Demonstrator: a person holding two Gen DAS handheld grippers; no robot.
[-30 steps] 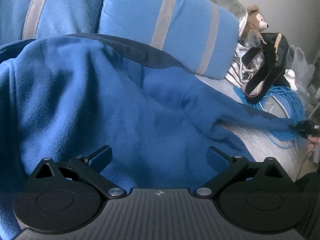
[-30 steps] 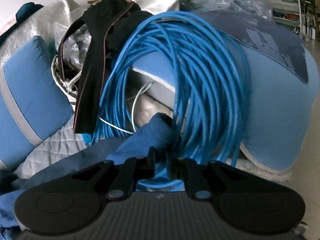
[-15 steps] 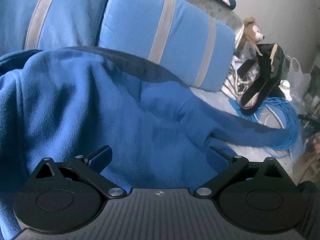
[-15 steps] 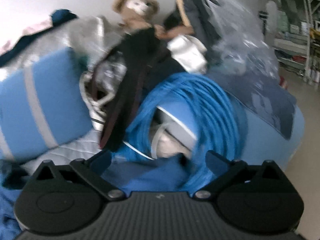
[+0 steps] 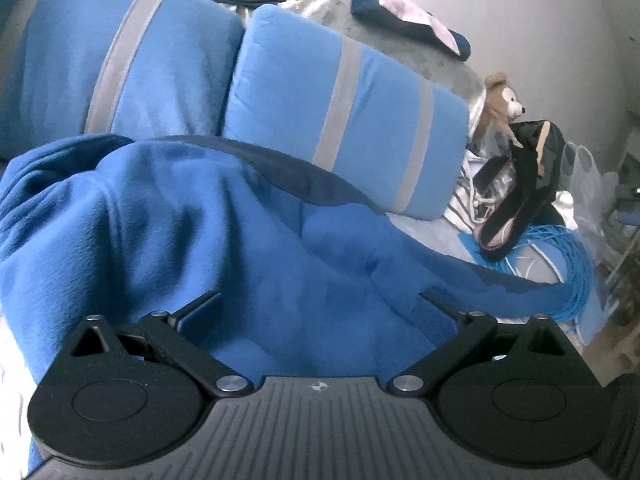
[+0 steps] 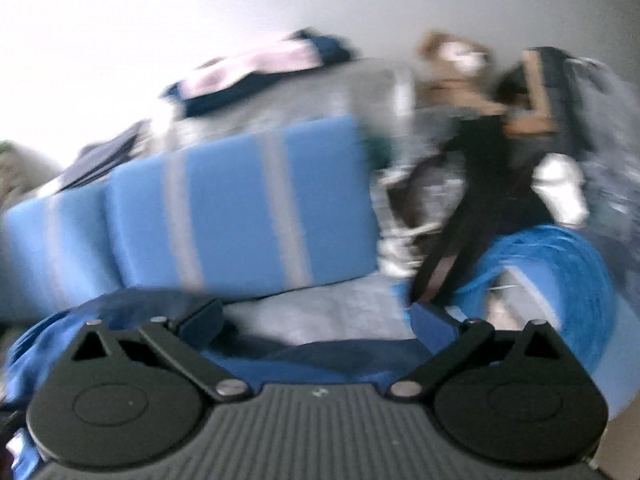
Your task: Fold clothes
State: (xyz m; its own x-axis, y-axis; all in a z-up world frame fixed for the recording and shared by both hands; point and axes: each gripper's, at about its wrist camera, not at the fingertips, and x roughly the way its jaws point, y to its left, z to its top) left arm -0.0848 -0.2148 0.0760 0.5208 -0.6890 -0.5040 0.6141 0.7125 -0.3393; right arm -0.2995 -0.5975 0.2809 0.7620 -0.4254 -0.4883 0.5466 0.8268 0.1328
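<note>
A blue fleece top (image 5: 192, 232) with a dark navy edge lies rumpled over the bed in front of the cushions. Its long sleeve (image 5: 516, 288) stretches out to the right, ending by the cable coil. My left gripper (image 5: 318, 312) hovers low over the fleece body with its jaws wide apart, and the pads press on nothing. In the blurred right wrist view, my right gripper (image 6: 318, 318) is open too, raised above the fleece (image 6: 320, 356) with nothing between its fingers.
Two blue cushions with grey stripes (image 5: 344, 120) stand behind the fleece. To the right sit a teddy bear (image 5: 500, 96), a black bag with straps (image 5: 524, 188), a coil of blue cable (image 5: 560, 264) and plastic bags (image 5: 588, 176). Grey quilted bedding (image 6: 328, 312) shows beside the sleeve.
My right gripper opened and let go of the sleeve end, then rose and swung left away from the cable coil. The left gripper lifted and drew back a little, still open.
</note>
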